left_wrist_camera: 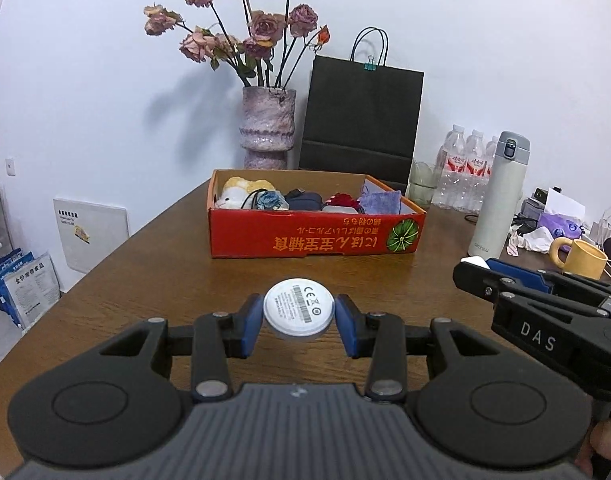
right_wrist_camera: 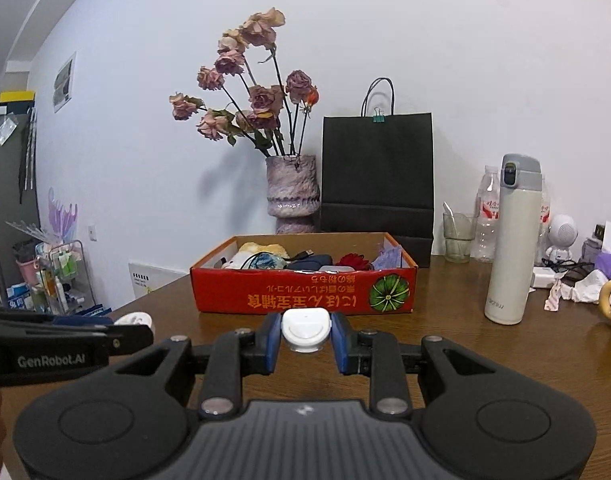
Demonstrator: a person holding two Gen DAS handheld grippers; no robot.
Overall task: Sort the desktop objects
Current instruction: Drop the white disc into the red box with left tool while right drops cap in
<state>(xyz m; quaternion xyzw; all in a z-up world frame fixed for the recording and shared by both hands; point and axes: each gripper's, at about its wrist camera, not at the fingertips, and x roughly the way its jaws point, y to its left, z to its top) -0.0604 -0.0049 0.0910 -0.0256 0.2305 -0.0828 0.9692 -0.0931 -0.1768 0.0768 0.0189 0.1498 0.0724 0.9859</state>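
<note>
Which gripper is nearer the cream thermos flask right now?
Right. The right gripper, shut on a small white case, sits just left of the thermos flask. The left gripper, holding a white round disc, is farther left.

"DAS" stands in pale letters on the right gripper (left_wrist_camera: 471, 266) body, at 3 o'clock in the left wrist view. "GenRobot.AI" stands on the left gripper (right_wrist_camera: 135, 322) body, at 9 o'clock in the right wrist view. A CE mark shows on the white round disc (left_wrist_camera: 298, 307). The red box (right_wrist_camera: 304, 294) carries orange characters, upside down, unreadable.
</note>
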